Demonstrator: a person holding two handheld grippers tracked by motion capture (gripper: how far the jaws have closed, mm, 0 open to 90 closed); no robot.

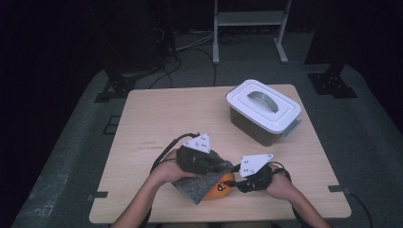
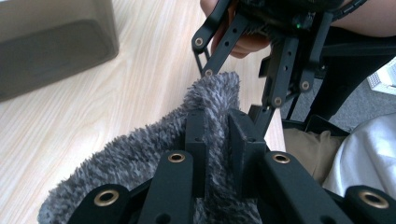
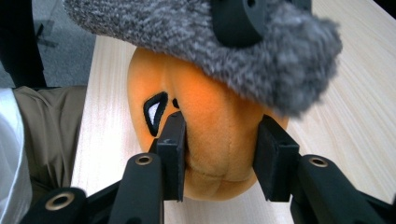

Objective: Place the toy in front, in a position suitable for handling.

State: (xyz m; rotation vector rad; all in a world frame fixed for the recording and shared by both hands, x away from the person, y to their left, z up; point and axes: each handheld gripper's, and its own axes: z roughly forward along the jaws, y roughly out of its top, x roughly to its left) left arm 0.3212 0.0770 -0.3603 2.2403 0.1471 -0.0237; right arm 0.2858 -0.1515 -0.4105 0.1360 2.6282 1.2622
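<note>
Pale wood table: fuzzy grey cloth pinched in left gripper, orange plush toy squeezed by right gripper.

One grey fuzzy cloth, one orange plush toy, one lidded box.

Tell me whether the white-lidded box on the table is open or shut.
Shut. The white lid sits flat on the box, its grey handle lying down on top.
</note>
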